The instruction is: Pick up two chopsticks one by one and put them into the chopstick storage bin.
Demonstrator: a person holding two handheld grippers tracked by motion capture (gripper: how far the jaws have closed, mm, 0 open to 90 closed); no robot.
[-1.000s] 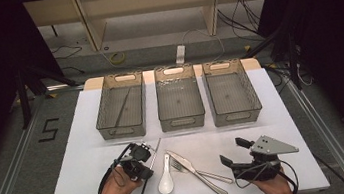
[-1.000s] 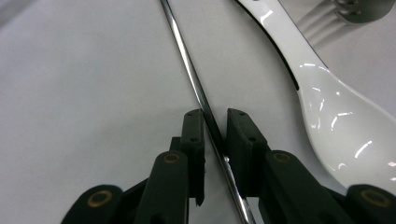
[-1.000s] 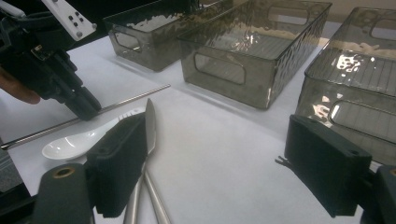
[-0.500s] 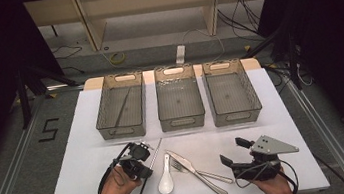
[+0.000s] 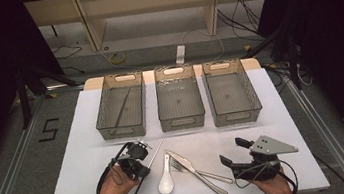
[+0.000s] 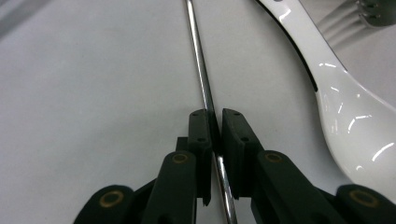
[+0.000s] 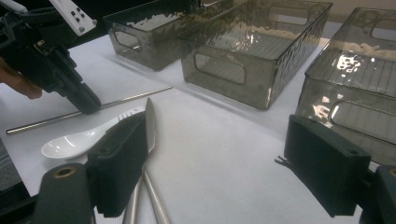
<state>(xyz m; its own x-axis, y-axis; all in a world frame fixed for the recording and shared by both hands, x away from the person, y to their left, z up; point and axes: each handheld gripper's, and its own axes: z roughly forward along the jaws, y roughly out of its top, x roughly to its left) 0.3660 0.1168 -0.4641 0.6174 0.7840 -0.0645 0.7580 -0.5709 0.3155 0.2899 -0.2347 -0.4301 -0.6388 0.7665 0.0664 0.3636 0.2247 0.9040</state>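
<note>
— White sheeting covers our bench [image 5: 84, 138], and three smoked plastic bins [image 5: 180, 103] sit in a row along its far edge. Where do we stand with the cutlery?

— We have the left gripper [image 6: 214, 122] down near the front edge, left of centre. Its jaws are pinched narrow on the metal chopstick [image 6: 198, 56], which runs straight out between them along the sheet.

— Why hold it near the middle of its length?

— We judge that a thin rod gripped there will balance and not swing when we lift it. The left bin [image 5: 121, 106] already has a thin rod that looks like another chopstick lying in it, so that is likely where ours belongs.

— What lies beside it?

— We see the white ceramic spoon [image 5: 166, 181] just to the right of the chopstick, close but apart from it. Beyond it the fork [image 5: 187, 164] and the table knife [image 5: 209, 185] lie side by side, slanting toward the front right corner.

— And our other hand?

— We keep the right gripper [image 5: 231, 153] near the front right corner, jaws spread wide and holding nothing. It points toward the knife and fork, so we think it waits for one of those.
</note>
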